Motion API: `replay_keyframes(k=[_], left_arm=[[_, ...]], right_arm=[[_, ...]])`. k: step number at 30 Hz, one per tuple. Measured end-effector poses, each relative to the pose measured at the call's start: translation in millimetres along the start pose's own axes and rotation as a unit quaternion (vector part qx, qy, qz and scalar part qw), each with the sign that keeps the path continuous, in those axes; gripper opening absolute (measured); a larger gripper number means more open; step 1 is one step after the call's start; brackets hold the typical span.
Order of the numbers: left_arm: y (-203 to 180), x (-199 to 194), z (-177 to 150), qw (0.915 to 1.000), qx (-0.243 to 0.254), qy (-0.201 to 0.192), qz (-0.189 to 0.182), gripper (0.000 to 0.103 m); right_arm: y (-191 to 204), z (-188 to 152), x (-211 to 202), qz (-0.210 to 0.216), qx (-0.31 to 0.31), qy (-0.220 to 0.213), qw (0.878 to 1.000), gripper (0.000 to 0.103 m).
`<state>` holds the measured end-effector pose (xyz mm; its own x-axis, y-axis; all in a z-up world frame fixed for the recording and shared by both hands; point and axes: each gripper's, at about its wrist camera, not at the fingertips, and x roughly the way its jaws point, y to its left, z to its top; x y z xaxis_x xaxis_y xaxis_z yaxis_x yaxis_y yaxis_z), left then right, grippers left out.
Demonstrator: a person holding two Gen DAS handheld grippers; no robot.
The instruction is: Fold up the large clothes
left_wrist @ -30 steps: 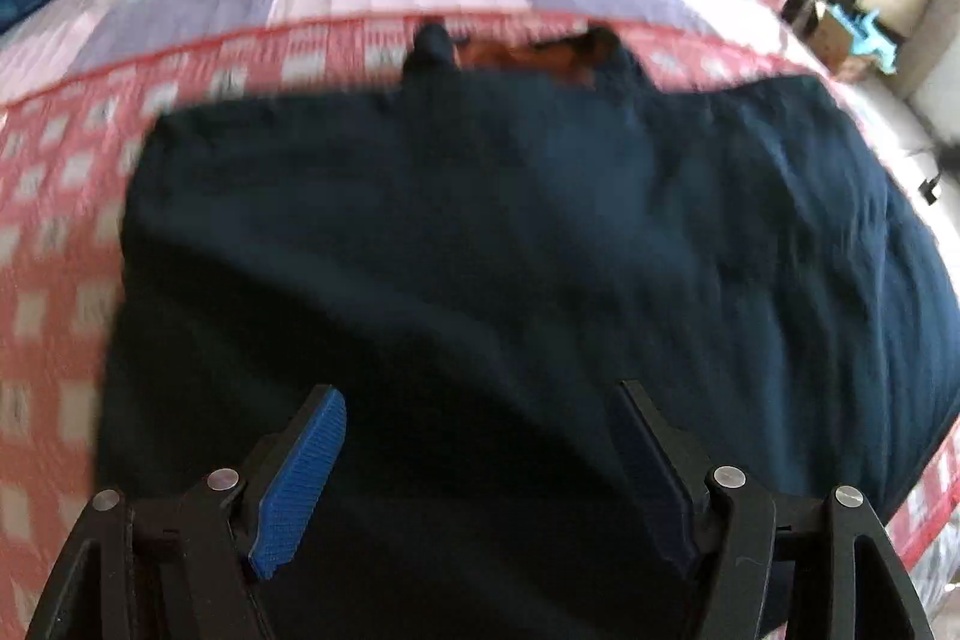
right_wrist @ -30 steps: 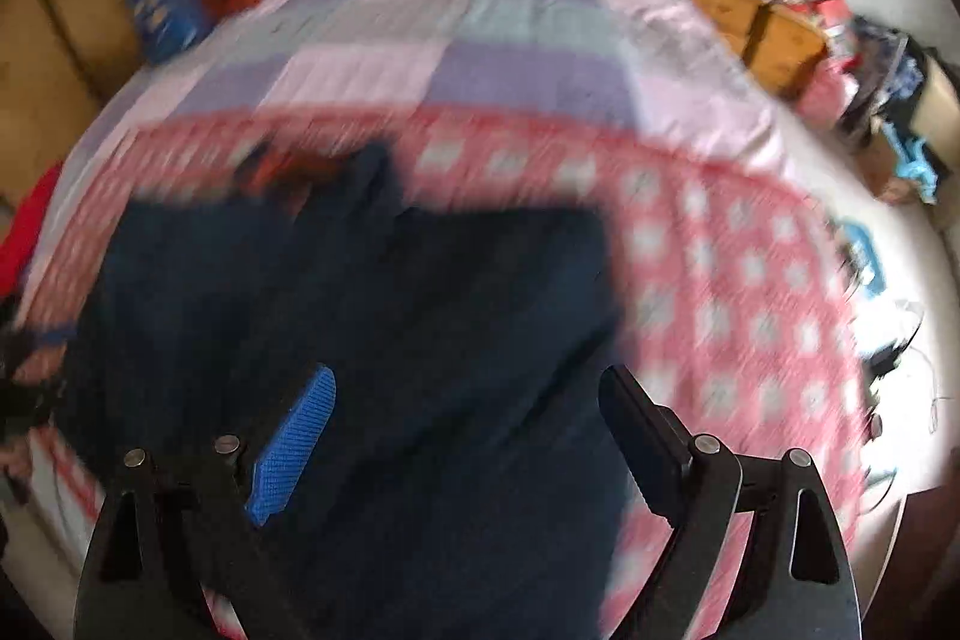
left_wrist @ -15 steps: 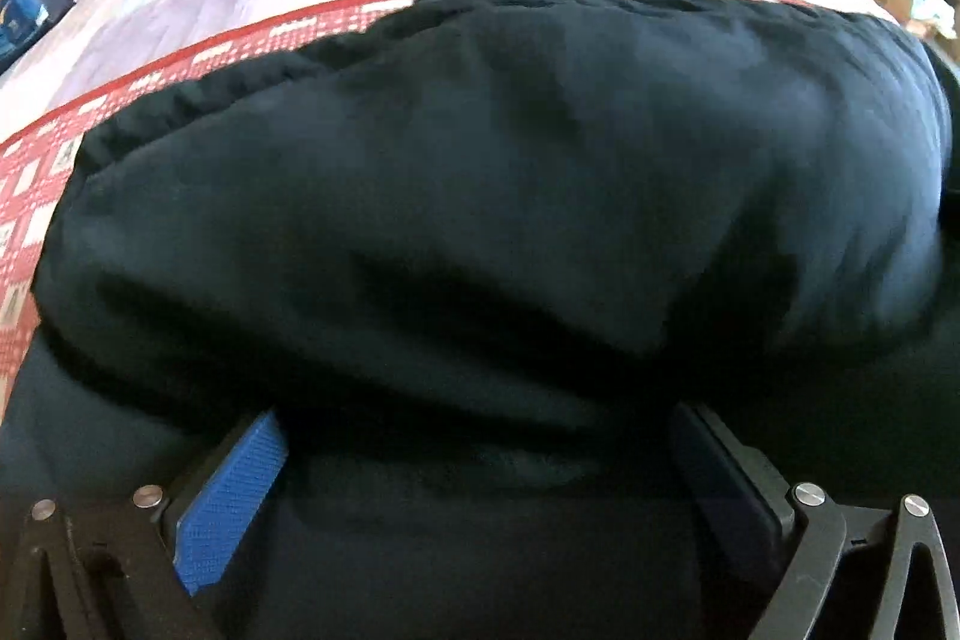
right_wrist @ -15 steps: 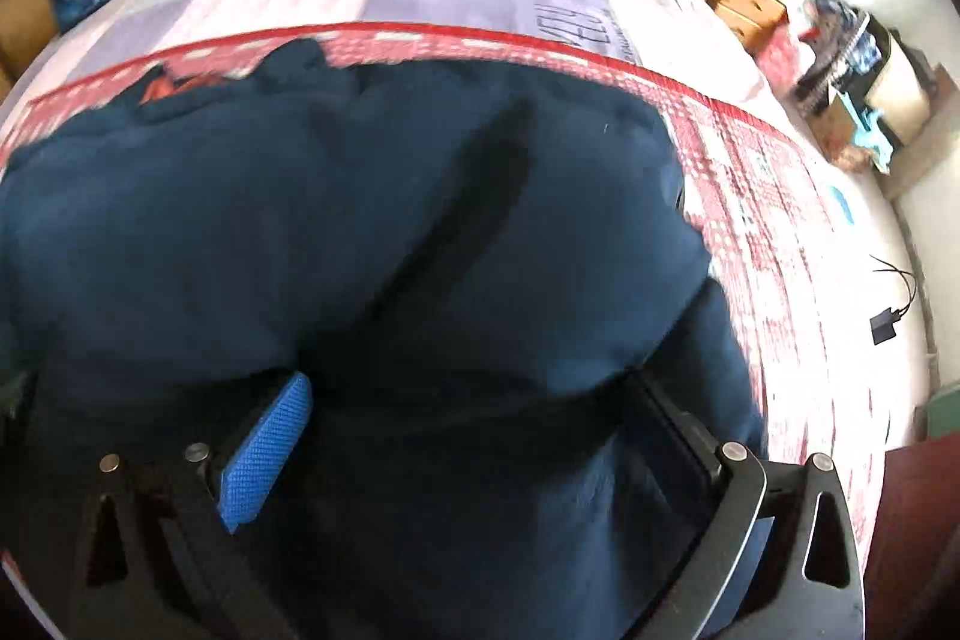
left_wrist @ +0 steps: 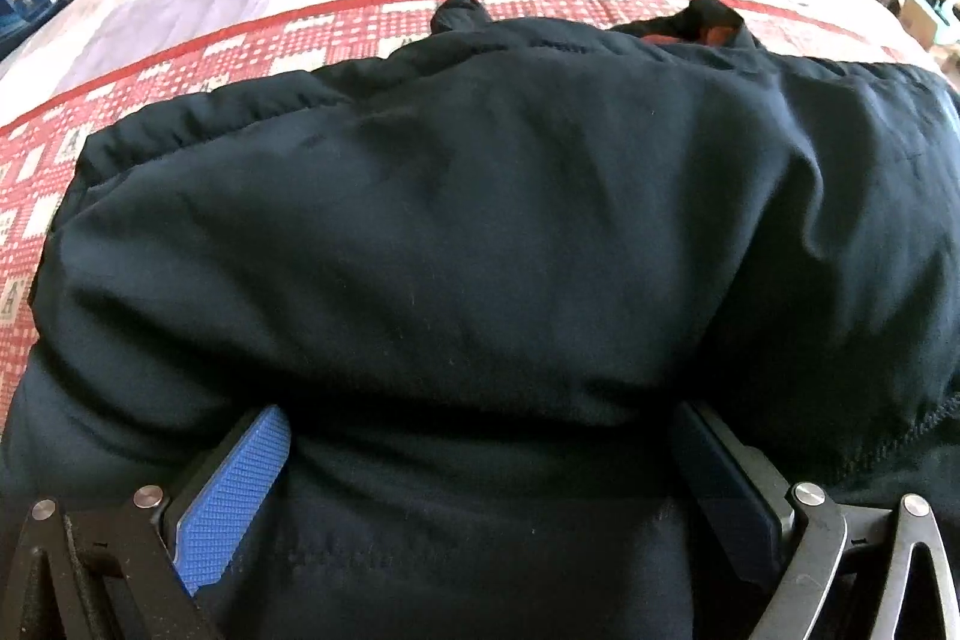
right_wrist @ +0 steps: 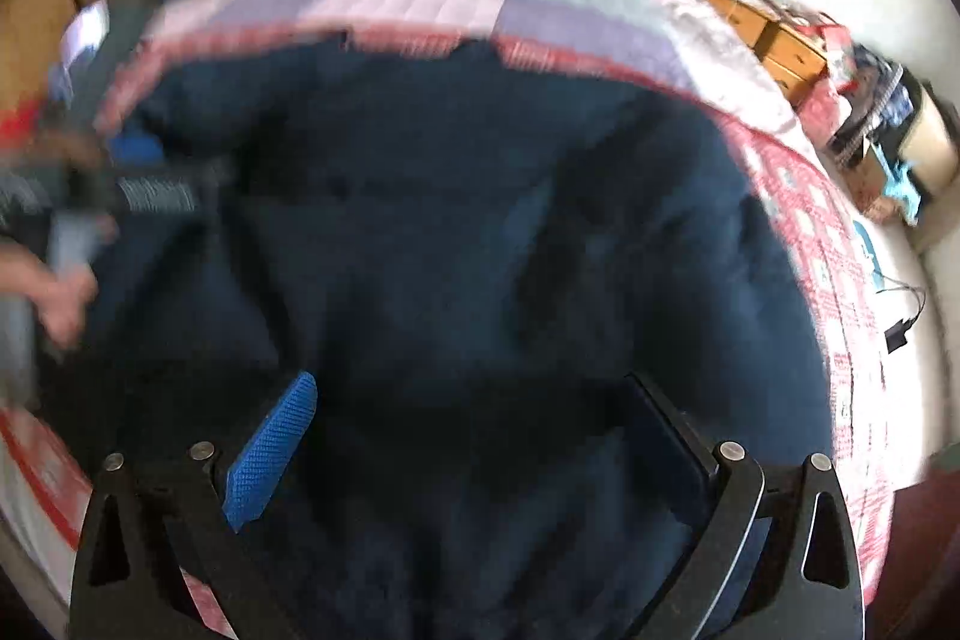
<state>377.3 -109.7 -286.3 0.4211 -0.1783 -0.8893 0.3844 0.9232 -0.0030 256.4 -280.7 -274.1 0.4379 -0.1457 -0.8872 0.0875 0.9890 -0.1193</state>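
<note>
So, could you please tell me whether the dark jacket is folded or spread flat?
Folded: the navy jacket lies doubled over, a puffy fold edge above a lower layer.

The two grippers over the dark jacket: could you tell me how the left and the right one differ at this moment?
The left gripper sits low against the dark jacket, its fingertips tucked under a puffy fold; the right gripper hangs clear above it, fingertips fully visible. The left wrist view is sharp; the right wrist view is smeared. Both stand wide open, gripping nothing, each with one blue pad.
</note>
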Motion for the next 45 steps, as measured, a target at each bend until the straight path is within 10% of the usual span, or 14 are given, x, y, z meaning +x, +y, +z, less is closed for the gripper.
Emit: replay_keyframes(k=[11, 45], left_arm=[[4.3, -13.2, -1.2, 0.9995, -0.024, 0.02, 0.003, 0.102], [17.0, 28.2, 33.2, 0.9955, -0.042, 0.081, 0.024, 0.103]], right_arm=[[-47.3, 97.1, 85.8, -0.031, 0.054, 0.038, 0.997, 0.103], [-94.1, 144.7, 143.3, -0.023, 0.096, 0.099, 0.99, 0.103]])
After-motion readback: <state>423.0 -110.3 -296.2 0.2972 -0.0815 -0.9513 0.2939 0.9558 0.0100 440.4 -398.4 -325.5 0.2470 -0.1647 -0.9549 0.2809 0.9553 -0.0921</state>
